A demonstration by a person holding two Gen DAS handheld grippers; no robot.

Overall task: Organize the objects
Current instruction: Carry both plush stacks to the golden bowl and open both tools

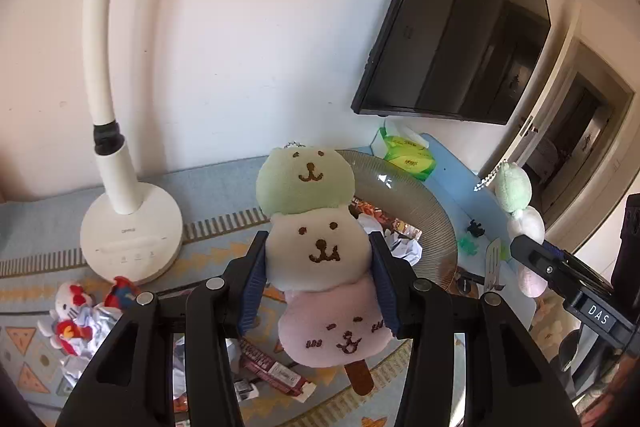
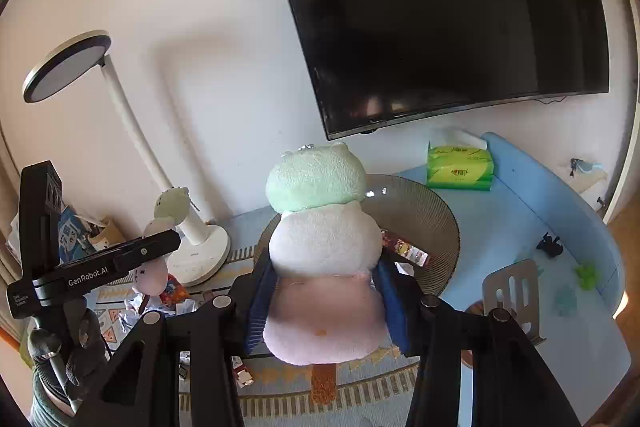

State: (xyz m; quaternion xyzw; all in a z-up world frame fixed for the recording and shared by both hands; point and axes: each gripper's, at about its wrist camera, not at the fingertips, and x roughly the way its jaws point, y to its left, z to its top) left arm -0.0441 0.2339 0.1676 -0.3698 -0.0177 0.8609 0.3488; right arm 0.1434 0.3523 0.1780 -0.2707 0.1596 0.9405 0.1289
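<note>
Aloft, left tongs (image 1: pixel 318 277) and right tongs (image 2: pixel 326 297) each clamp a plush skewer (image 1: pixel 316 255), well above the glass plate (image 1: pixel 420 215).

We see the lamp (image 1: pixel 130 227) standing far left on the mat (image 1: pixel 40 219), against the wall. Right of it sits the plate (image 1: pixel 416 199), wrappers (image 1: pixel 400 231) in it. Behind the plate lies the tissue pack (image 1: pixel 408 157), under the screen (image 1: pixel 460 27).

A dark television (image 2: pixel 452 15) hangs on the white wall (image 1: pixel 240 39) above a patterned rug (image 1: pixel 36 291).
</note>
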